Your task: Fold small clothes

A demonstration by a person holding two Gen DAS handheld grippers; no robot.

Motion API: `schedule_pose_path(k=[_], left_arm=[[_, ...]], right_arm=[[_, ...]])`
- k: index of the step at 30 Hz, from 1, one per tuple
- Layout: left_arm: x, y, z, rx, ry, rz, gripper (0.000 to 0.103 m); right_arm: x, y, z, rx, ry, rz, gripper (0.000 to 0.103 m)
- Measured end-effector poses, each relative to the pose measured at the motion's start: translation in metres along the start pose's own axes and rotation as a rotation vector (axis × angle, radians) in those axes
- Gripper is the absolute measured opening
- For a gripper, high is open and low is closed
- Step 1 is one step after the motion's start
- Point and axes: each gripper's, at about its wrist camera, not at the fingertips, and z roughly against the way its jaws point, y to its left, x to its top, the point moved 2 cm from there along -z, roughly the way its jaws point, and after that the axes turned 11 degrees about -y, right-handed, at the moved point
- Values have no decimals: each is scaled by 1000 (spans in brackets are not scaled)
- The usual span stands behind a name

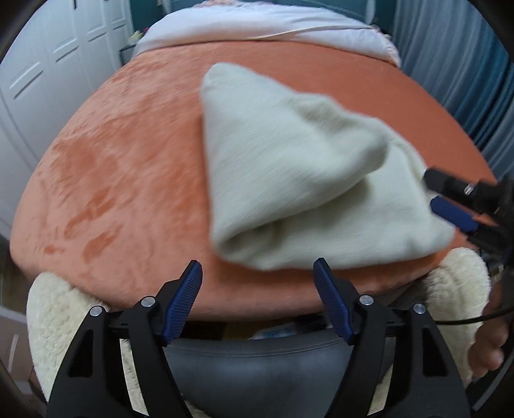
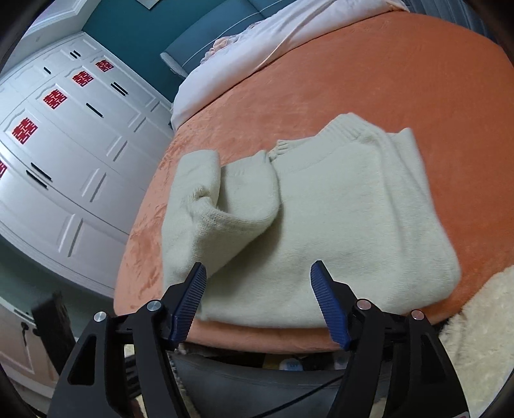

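Note:
A cream knitted sweater (image 1: 305, 173) lies partly folded on the orange bed cover (image 1: 122, 180), with one side turned over the body. In the right wrist view the sweater (image 2: 337, 225) shows its ribbed collar at the far end and a sleeve folded across at the left. My left gripper (image 1: 258, 270) is open and empty, just short of the sweater's near edge. My right gripper (image 2: 258, 271) is open and empty over the sweater's near edge. It also shows in the left wrist view (image 1: 443, 196) at the sweater's right side.
A white duvet (image 1: 263, 29) lies across the far end of the bed. White wardrobe doors (image 2: 64, 144) stand at the left. A fluffy cream blanket (image 2: 482, 337) hangs at the bed's near corner. A grey seat (image 1: 257, 369) is below the bed's edge.

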Motion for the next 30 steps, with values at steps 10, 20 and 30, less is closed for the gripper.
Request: schedule_pose_path(k=[10,20,30], left_arm=[[0,39,-3,-1,-9,112,70],[3,49,-4,9,-15,146,70],[10,46,-4,-1,-27,145,70]], right_arm=[[15,64,-59,8,80,107,72],[23,90,-96,-75,96,190,31],[58,100,26,72,-240,241,0]])
